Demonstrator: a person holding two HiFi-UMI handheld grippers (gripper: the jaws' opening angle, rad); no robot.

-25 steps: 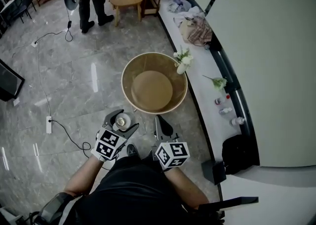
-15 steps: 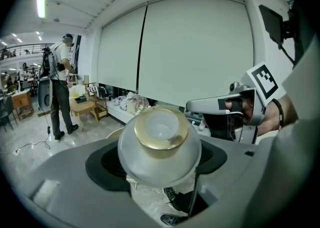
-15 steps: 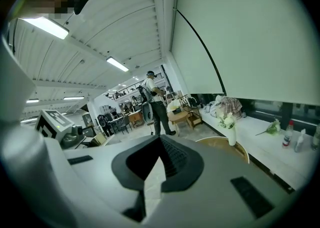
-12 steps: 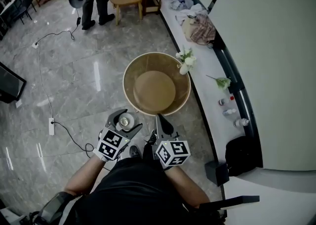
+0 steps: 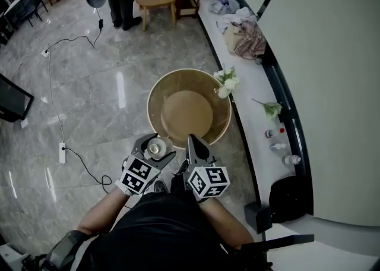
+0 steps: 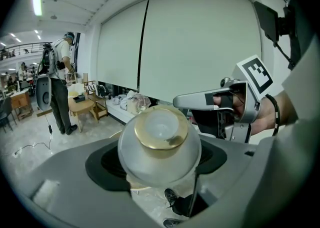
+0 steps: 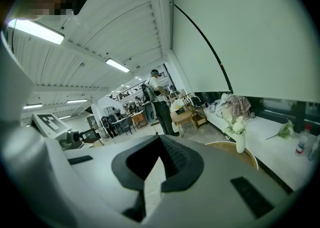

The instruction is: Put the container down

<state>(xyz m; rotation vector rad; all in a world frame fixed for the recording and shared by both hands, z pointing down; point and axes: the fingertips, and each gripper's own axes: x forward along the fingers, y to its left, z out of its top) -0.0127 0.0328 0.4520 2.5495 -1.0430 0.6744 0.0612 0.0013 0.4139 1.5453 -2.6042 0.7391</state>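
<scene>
**Desk:** What is lost to you on this one?

**Operator:** In the head view, the top edge cuts off the standing person [image 5: 122, 2], so I see legs only. The bottles [image 5: 278, 145] on the ledge [image 5: 249, 115] are too small for me to tell apart. The left gripper [image 5: 153, 148] and right gripper [image 5: 191, 140] cover the near rim of the round table [image 5: 187, 112]. In the left gripper view, the jaws hide the lower part of the container [image 6: 159, 137].
</scene>
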